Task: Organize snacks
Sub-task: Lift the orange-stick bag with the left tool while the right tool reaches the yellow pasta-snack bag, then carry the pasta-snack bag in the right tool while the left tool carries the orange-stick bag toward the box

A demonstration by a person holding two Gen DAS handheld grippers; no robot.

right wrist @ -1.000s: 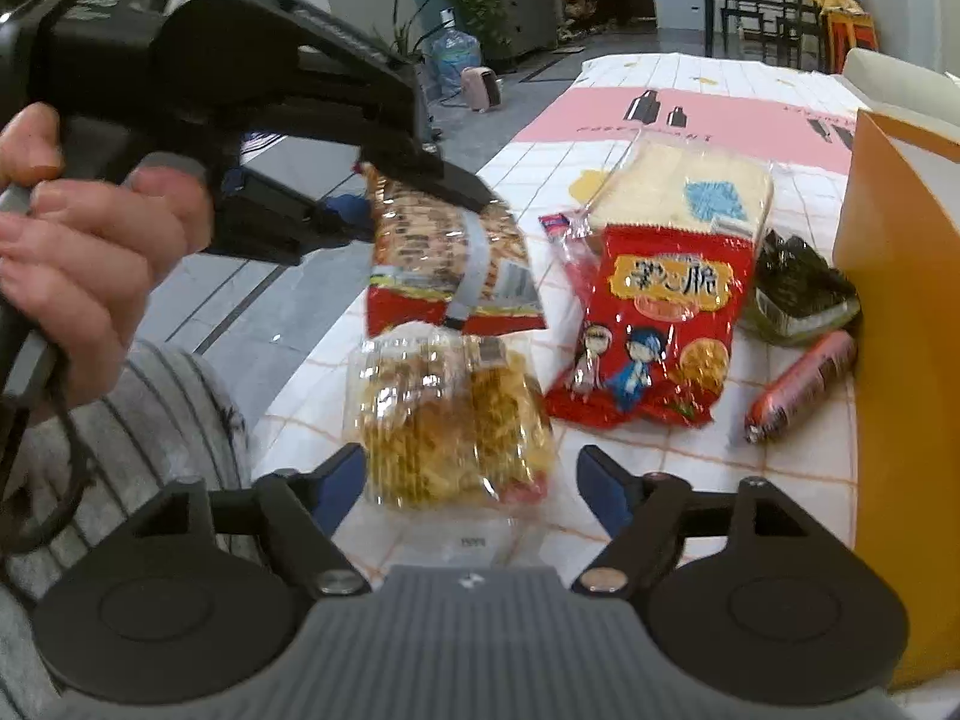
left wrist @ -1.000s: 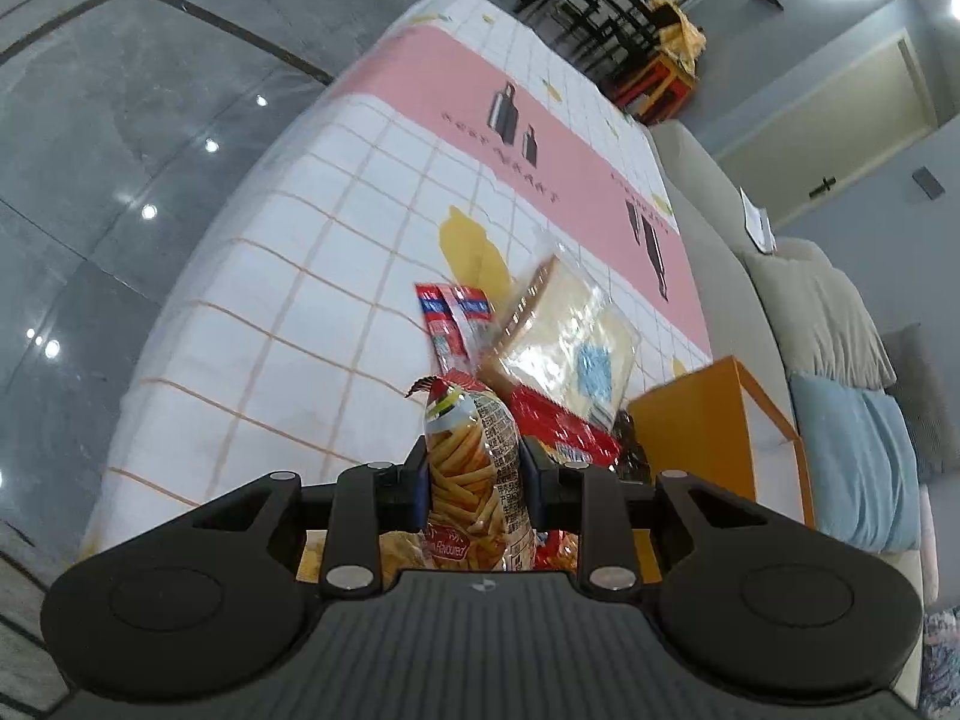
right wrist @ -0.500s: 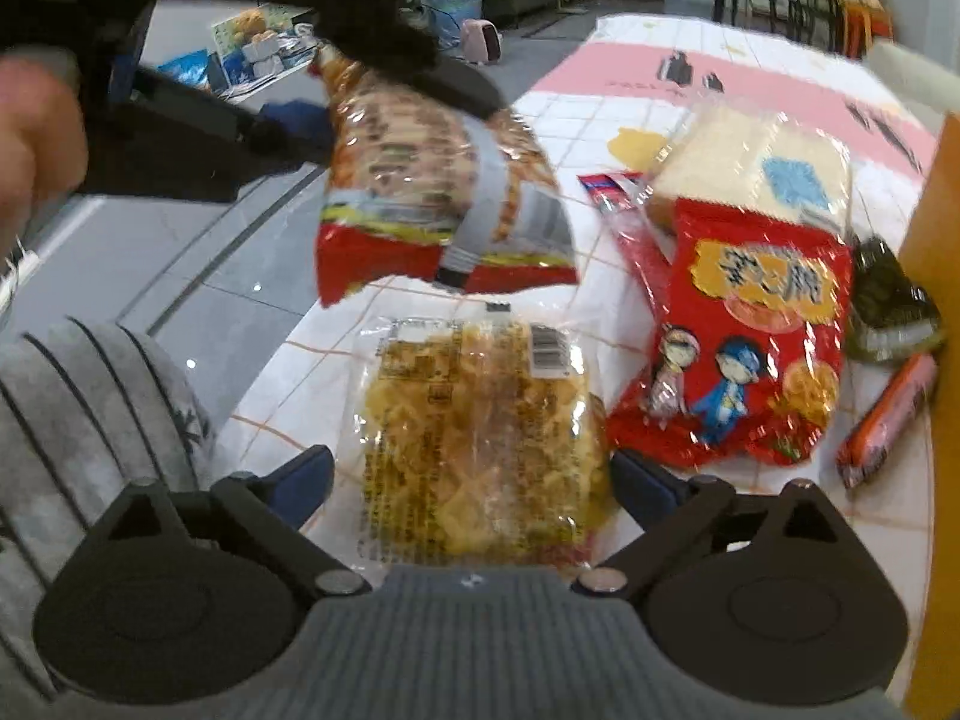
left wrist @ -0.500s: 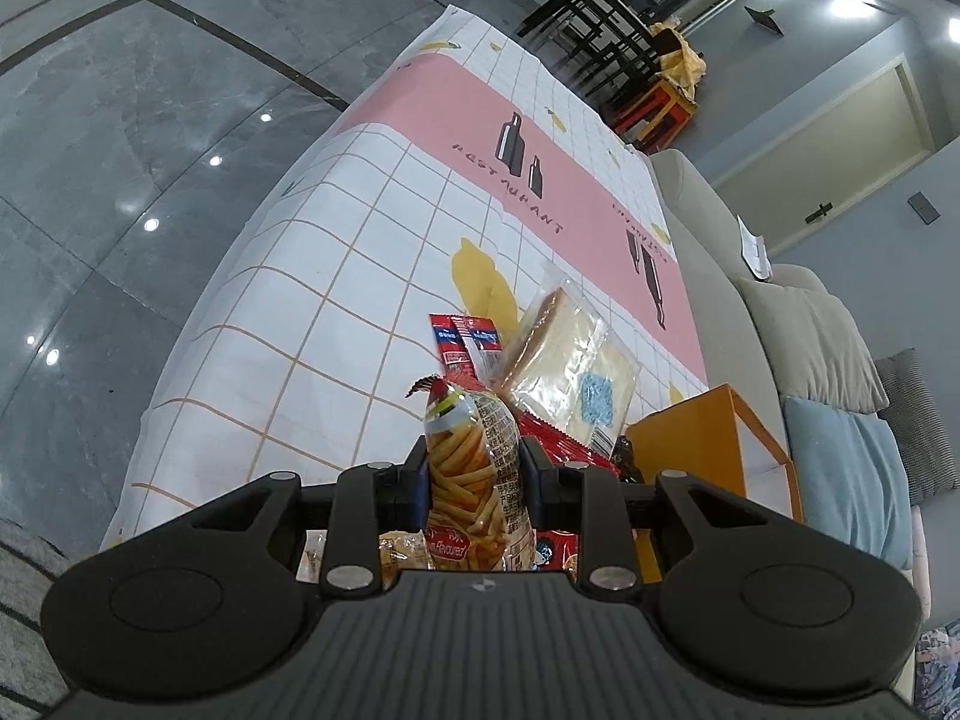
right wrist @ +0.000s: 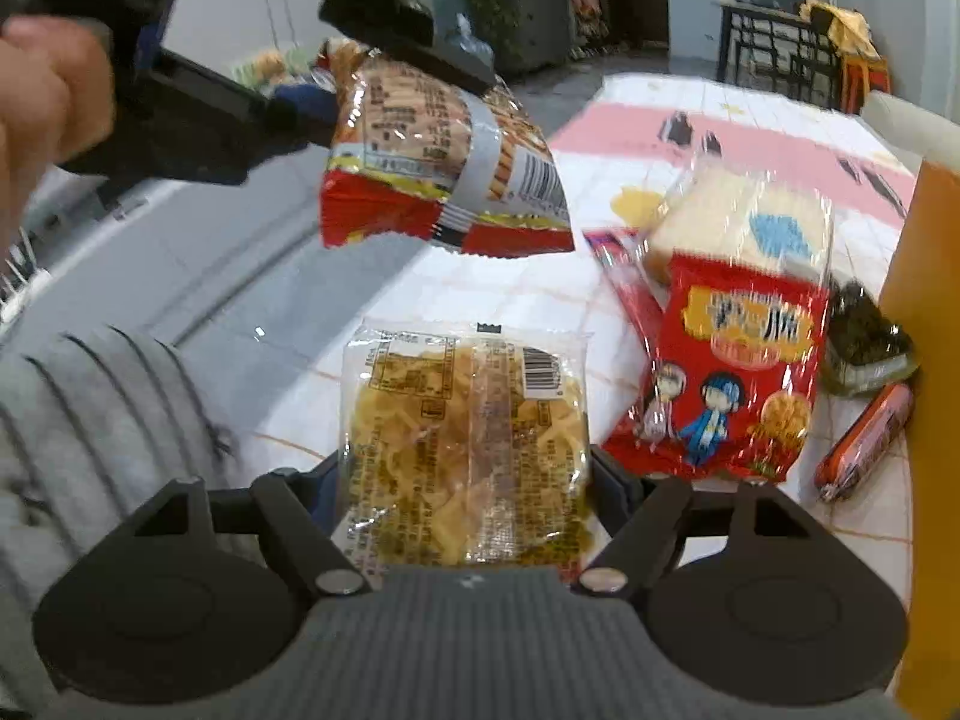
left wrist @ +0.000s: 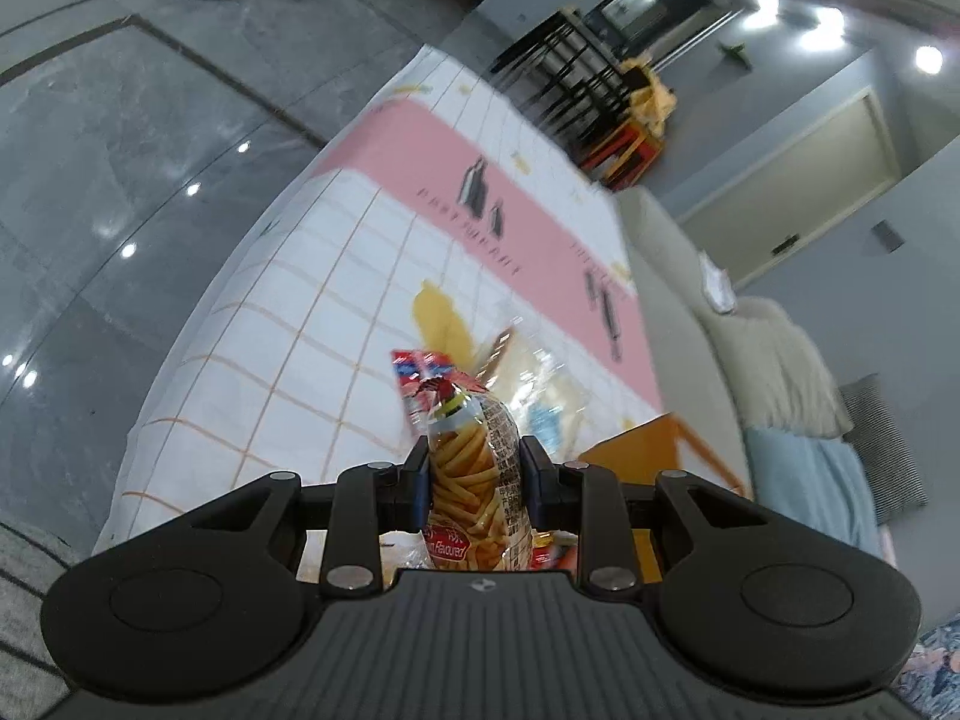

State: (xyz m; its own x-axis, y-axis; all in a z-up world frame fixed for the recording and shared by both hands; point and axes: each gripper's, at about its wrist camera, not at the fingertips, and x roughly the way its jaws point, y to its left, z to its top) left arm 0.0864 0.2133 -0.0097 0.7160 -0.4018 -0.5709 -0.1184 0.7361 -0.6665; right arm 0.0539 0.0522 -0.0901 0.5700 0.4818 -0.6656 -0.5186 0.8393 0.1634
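Note:
My left gripper (left wrist: 474, 474) is shut on a red and clear bag of fry-shaped snack sticks (left wrist: 474, 480) and holds it in the air above the table. The same bag (right wrist: 444, 174) shows at the upper left of the right wrist view. My right gripper (right wrist: 465, 480) has its jaws at both sides of a clear pack of yellow crinkled snacks (right wrist: 462, 450) lying on the tablecloth; the jaws look closed against the pack. An orange box (right wrist: 936, 390) stands at the right, also in the left wrist view (left wrist: 648, 456).
On the checked and pink tablecloth (left wrist: 336, 312) lie a red cartoon snack bag (right wrist: 732, 378), a wrapped sandwich (right wrist: 744, 222), a dark seaweed pack (right wrist: 864, 342), a sausage (right wrist: 864, 444) and a thin red packet (right wrist: 618, 276). A sofa with cushions (left wrist: 780, 360) runs along the right.
My left gripper has lifted the snack stick bag higher. My right gripper has moved forward and its jaws have narrowed around the yellow snack pack.

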